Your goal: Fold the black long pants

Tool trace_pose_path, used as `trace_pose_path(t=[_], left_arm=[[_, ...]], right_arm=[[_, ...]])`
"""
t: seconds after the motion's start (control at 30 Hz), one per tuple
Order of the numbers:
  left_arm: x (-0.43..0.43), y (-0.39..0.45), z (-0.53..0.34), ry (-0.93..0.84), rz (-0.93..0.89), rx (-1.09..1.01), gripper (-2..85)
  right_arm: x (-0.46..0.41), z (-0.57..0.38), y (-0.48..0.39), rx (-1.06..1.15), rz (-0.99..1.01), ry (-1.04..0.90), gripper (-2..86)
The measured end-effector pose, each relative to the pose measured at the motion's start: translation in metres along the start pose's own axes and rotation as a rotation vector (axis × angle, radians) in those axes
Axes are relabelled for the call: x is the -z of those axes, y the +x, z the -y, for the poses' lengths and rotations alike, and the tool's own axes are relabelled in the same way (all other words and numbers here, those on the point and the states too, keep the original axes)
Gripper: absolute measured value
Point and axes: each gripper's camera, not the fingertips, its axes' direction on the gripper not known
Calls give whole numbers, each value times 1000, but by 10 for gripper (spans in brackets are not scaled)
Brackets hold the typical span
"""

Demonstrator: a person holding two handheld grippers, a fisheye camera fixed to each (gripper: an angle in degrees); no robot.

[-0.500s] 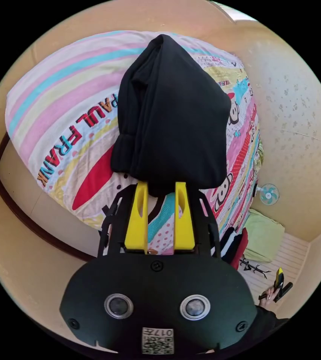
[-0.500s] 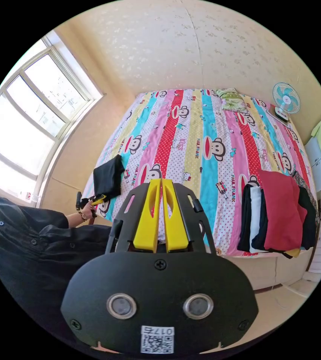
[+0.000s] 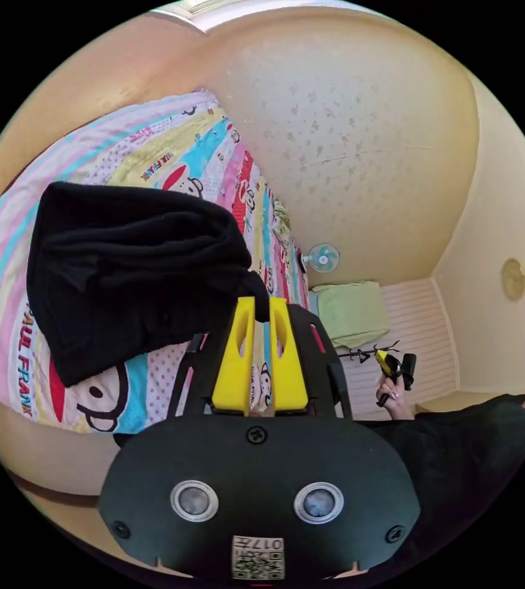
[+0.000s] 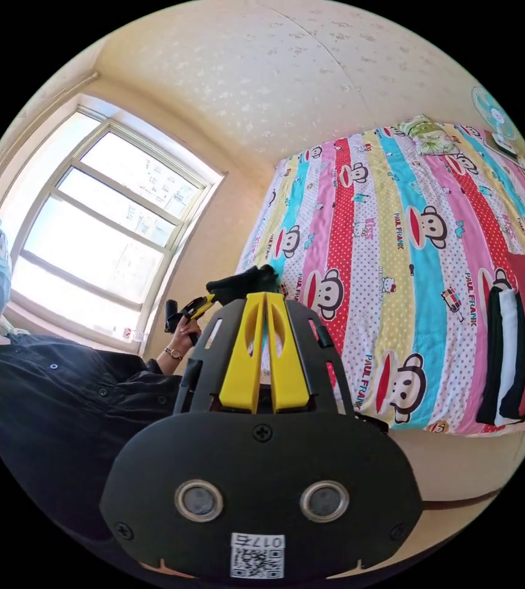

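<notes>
pants (image 3: 133,270) turned sideways | bundle lies crosswise | left hand-held gripper (image 3: 261,307) pinching corner

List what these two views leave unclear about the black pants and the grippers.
- Left gripper view: whether the left gripper pinches the black pants; the cloth's corner covers its fingertips.
- Left gripper view: the right gripper is too small to judge.
- Right gripper view: the pants are cut off behind the right gripper's fingers.
</notes>
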Motion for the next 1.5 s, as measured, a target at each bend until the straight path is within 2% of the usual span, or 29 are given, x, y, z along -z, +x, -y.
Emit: trace_pose_path(t=[0.17,0.3,0.43,0.53,0.8,0.93,1.07,1.13,1.2,1.3,1.37,1.5], left_arm=[[9,111,-33,-10,-148,-251,46],[-1,210,-78,-6,-419,-419,47],[-15,301,-122,19,-503,-528,47],[-24,349,-147,56,-688,-572,46],[-30,502,-203,62,-823,-785,47],[-10,557,-220,120,-924,-848,48],[13,590,-239,206,-945,-924,49],[34,598,-246,289,-932,-943,50],[58,594,-245,362,-934,-935,50],[106,580,-245,524,-912,-955,50],[131,583,-253,613,-867,-1023,50],[155,616,-267,800,-655,-1131,51]], right_arm=[[0,-23,-16,137,75,24,48],[-6,-44,-40,251,174,-21,156],[8,-76,-63,357,175,-3,210],[36,-113,-76,453,101,81,239],[72,-177,-66,363,-442,313,246],[97,-155,-98,512,-363,452,246],[100,-131,-190,784,-307,553,201],[111,-129,-216,782,-376,690,130],[152,-130,-227,782,-346,928,70],[219,-106,-233,843,-182,1033,56],[256,-86,-243,861,-141,1081,56],[315,-16,-267,851,-133,1084,53]])
